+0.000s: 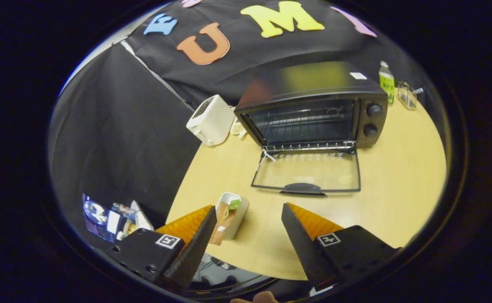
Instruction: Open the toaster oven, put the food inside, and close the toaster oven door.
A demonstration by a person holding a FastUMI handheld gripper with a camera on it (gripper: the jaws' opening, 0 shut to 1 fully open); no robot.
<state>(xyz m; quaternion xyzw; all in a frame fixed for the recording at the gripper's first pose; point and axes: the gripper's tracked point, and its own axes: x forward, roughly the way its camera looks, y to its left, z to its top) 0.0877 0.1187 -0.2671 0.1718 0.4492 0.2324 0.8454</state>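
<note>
The gripper (249, 212) is spread wide and holds nothing, probably getting ready to pick up the food. Touching its left finger sits a small white dish (234, 214) with a sandwich (225, 216) in it. Farther ahead on the wooden table (397, 176), the toaster oven (313, 113) has its glass door (309, 170) lying flat open, so the food can go onto the rack (309, 124).

White toaster (210, 120), green bottle (386, 82)

Black toaster oven (313, 109) stands door-down, open; white food tray (231, 214) lies nearer on the table.
</note>
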